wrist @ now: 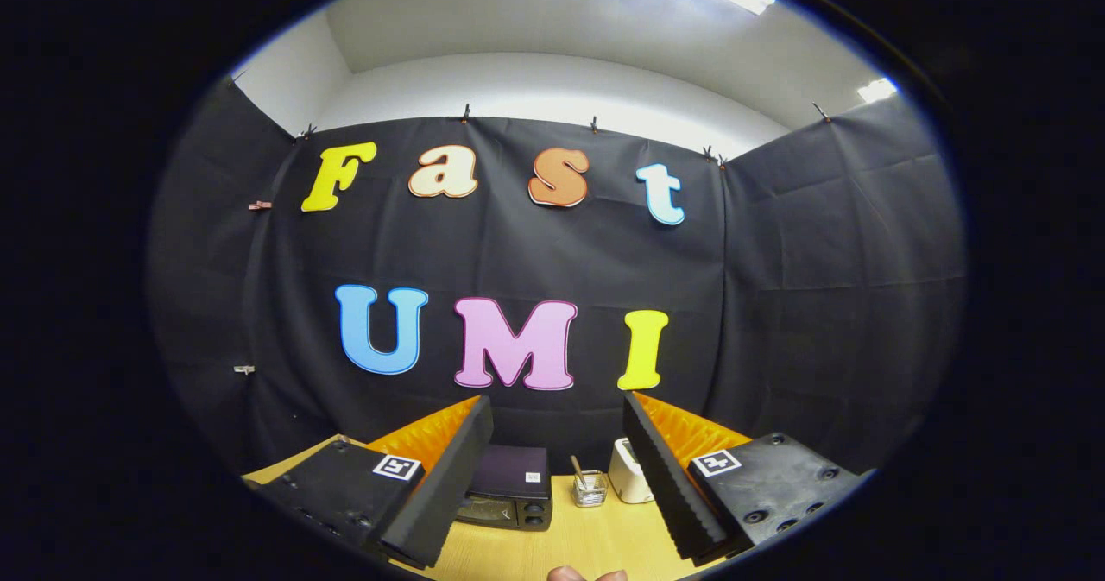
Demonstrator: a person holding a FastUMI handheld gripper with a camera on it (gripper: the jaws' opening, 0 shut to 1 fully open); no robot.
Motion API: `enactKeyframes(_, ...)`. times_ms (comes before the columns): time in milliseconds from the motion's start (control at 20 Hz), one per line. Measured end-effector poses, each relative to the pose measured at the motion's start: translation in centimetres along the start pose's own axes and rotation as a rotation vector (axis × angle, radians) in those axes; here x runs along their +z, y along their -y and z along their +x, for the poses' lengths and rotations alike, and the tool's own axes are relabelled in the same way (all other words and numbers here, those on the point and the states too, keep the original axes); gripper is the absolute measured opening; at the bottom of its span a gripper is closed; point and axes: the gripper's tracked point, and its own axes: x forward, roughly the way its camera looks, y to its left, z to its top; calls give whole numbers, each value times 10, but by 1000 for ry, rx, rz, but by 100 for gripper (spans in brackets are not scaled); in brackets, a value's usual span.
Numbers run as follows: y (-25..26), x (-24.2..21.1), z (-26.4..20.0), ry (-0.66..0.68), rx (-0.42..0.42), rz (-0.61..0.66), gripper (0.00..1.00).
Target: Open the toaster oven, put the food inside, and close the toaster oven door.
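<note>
Clearly the gripper (pixel 552 486) is held well back from the table (pixel 527 546), with its two fingers spread wide apart and nothing between them; it has hold of nothing. Beyond the fingers, at the far side of the table and against the black cloth wall, stands the toaster oven (pixel 509 496), a dark box with its door on the front and some knobs at its right side. As far as I can see the door is up and closed, though the left finger covers part of it. Just to the right of the oven there is a small glass jar (pixel 590 488) with a stick standing in it, and further right a white container (pixel 628 470), partly hidden behind the right finger. At the near edge of the table something pale and rounded (pixel 587 575) shows, perhaps fingertips or perhaps the food; I cannot tell which. I do not see any food on the table for sure, and the inside of the oven cannot be seen through the door at this size. So this scene fits two stages: the oven closed with the food waiting somewhere outside, or the oven closed again with the food already inside. The pictures do not settle which one it is.
</note>
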Motion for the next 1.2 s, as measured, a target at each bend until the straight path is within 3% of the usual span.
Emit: enactKeyframes(1200,3,-15,0,-38,-13,28,98)
